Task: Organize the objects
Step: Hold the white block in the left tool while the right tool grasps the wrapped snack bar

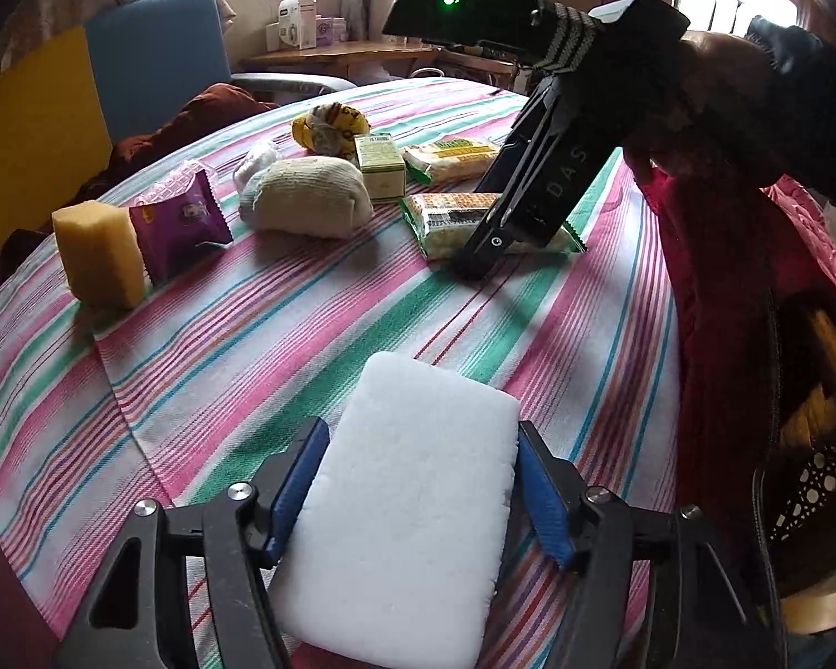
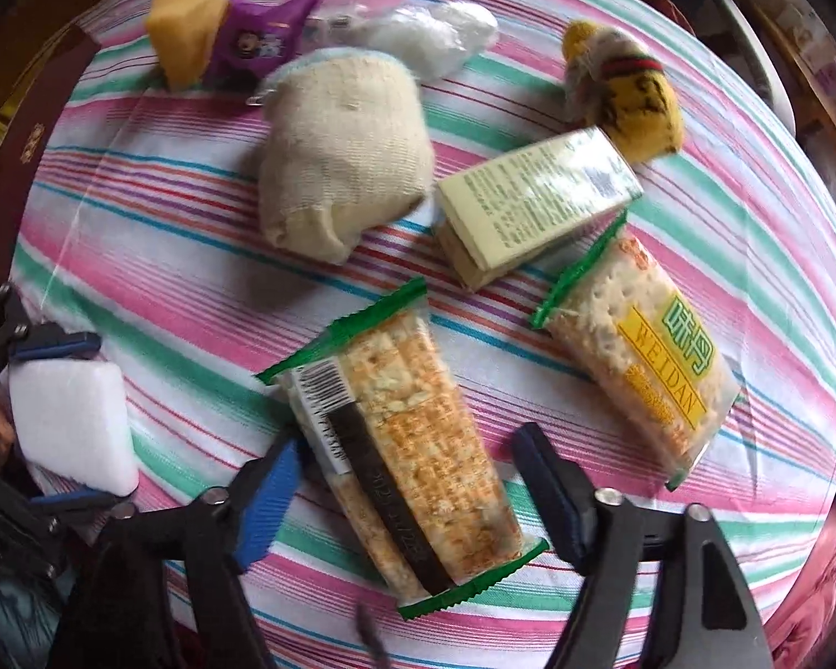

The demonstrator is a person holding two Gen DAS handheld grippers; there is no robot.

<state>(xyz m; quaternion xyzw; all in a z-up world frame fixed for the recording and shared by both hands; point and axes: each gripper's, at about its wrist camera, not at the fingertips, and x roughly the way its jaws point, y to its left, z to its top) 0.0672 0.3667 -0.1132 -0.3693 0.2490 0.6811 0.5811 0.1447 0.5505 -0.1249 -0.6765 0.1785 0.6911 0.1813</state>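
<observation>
A white rectangular foam sponge point(image 1: 412, 507) is grasped between the blue pads of the left gripper point(image 1: 418, 496), near on the striped table point(image 1: 251, 334). The right gripper point(image 2: 401, 485) is released, its jaws standing apart around a green-edged cracker packet point(image 2: 412, 446) lying farther right.
</observation>
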